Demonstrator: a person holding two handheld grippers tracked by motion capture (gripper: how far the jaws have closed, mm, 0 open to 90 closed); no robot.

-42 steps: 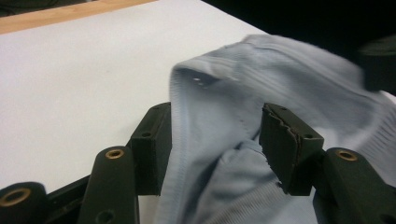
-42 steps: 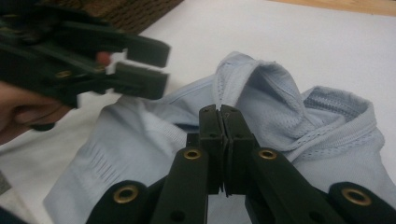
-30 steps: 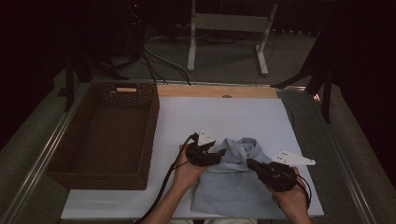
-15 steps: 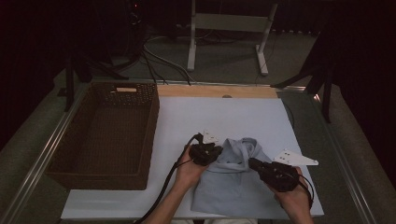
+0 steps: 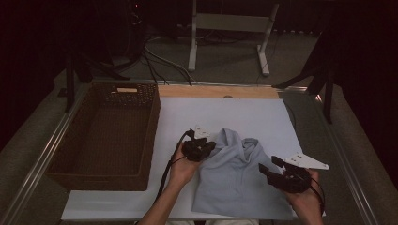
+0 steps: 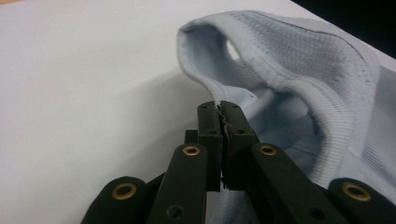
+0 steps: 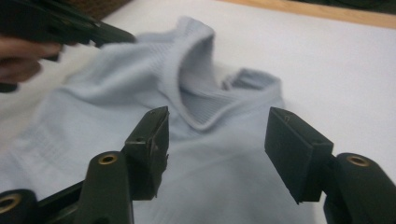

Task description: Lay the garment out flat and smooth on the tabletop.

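Observation:
A light blue shirt [image 5: 234, 185] lies folded on the white sheet [image 5: 244, 112], collar away from the person. My left gripper [image 5: 211, 146] is shut on the ribbed collar edge at the shirt's left. In the left gripper view the jaws [image 6: 220, 109] pinch that edge and the collar [image 6: 299, 70] arches up behind them. My right gripper [image 5: 268, 167] hovers over the shirt's right side. Its jaws have just been opening and now stand apart [image 7: 217, 126], pressing on nothing, with the shirt [image 7: 93, 112] lying beyond them. The left gripper [image 7: 126, 37] shows at the top left of that view.
A dark wicker basket [image 5: 152, 122] stands at the left of the sheet, touching its edge. A wooden strip [image 5: 216, 91] runs along the far edge of the table. Metal rails border both sides. A stand and cables sit on the floor behind.
The right gripper's jaws have opened and let go of the shirt, drawing back slightly to the right. The left gripper closed on the collar edge, which now stands raised.

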